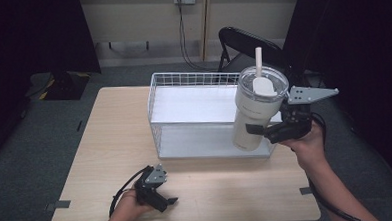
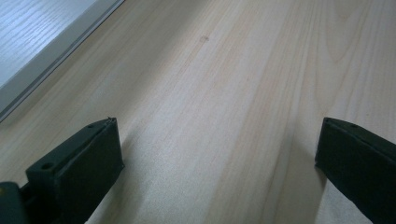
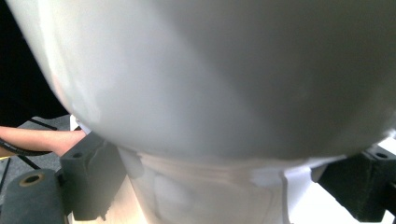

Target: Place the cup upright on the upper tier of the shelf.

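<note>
Tumbler (image 1: 254,113), cream-white with a clear lid and pale straw, sits clamped at its narrow base in the right claw (image 1: 265,131); left claw (image 1: 164,202) gapes empty on the counter (image 1: 115,144).

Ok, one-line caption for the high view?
Right gripper holds a white tumbler at the wire basket.

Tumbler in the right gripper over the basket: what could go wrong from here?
1. The tumbler is tall and top-heavy, and the right gripper holds it low on its narrow base; it leans a little, so it might tip or slip.
2. Its bottom hangs near the wire basket's front right corner, and could catch the rim.
3. The straw sticks up through the lid; any liquid might spill if it tips.
The left gripper rests open on the table, too far away to steady it.
</note>
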### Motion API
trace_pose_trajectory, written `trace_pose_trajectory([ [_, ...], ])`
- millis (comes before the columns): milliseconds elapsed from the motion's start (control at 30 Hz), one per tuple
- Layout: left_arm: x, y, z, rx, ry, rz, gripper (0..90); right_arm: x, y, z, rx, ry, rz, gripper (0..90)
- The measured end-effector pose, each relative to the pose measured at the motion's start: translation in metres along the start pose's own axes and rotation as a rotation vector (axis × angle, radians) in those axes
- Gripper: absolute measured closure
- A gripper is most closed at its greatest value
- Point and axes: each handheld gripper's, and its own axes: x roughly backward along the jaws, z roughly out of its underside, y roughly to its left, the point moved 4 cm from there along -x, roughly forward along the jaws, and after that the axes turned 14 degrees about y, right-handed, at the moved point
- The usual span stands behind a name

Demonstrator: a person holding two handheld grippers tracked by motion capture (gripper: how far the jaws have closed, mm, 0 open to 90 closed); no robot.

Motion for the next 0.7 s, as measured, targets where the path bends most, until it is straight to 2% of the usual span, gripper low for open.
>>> trace_pose_trajectory([
  [700,0.000,0.000,0.000,-0.004,0.001,0.000,0.0,-0.001,-0.011,-0.028,-0.016,-0.019,0.009,10.4],
])
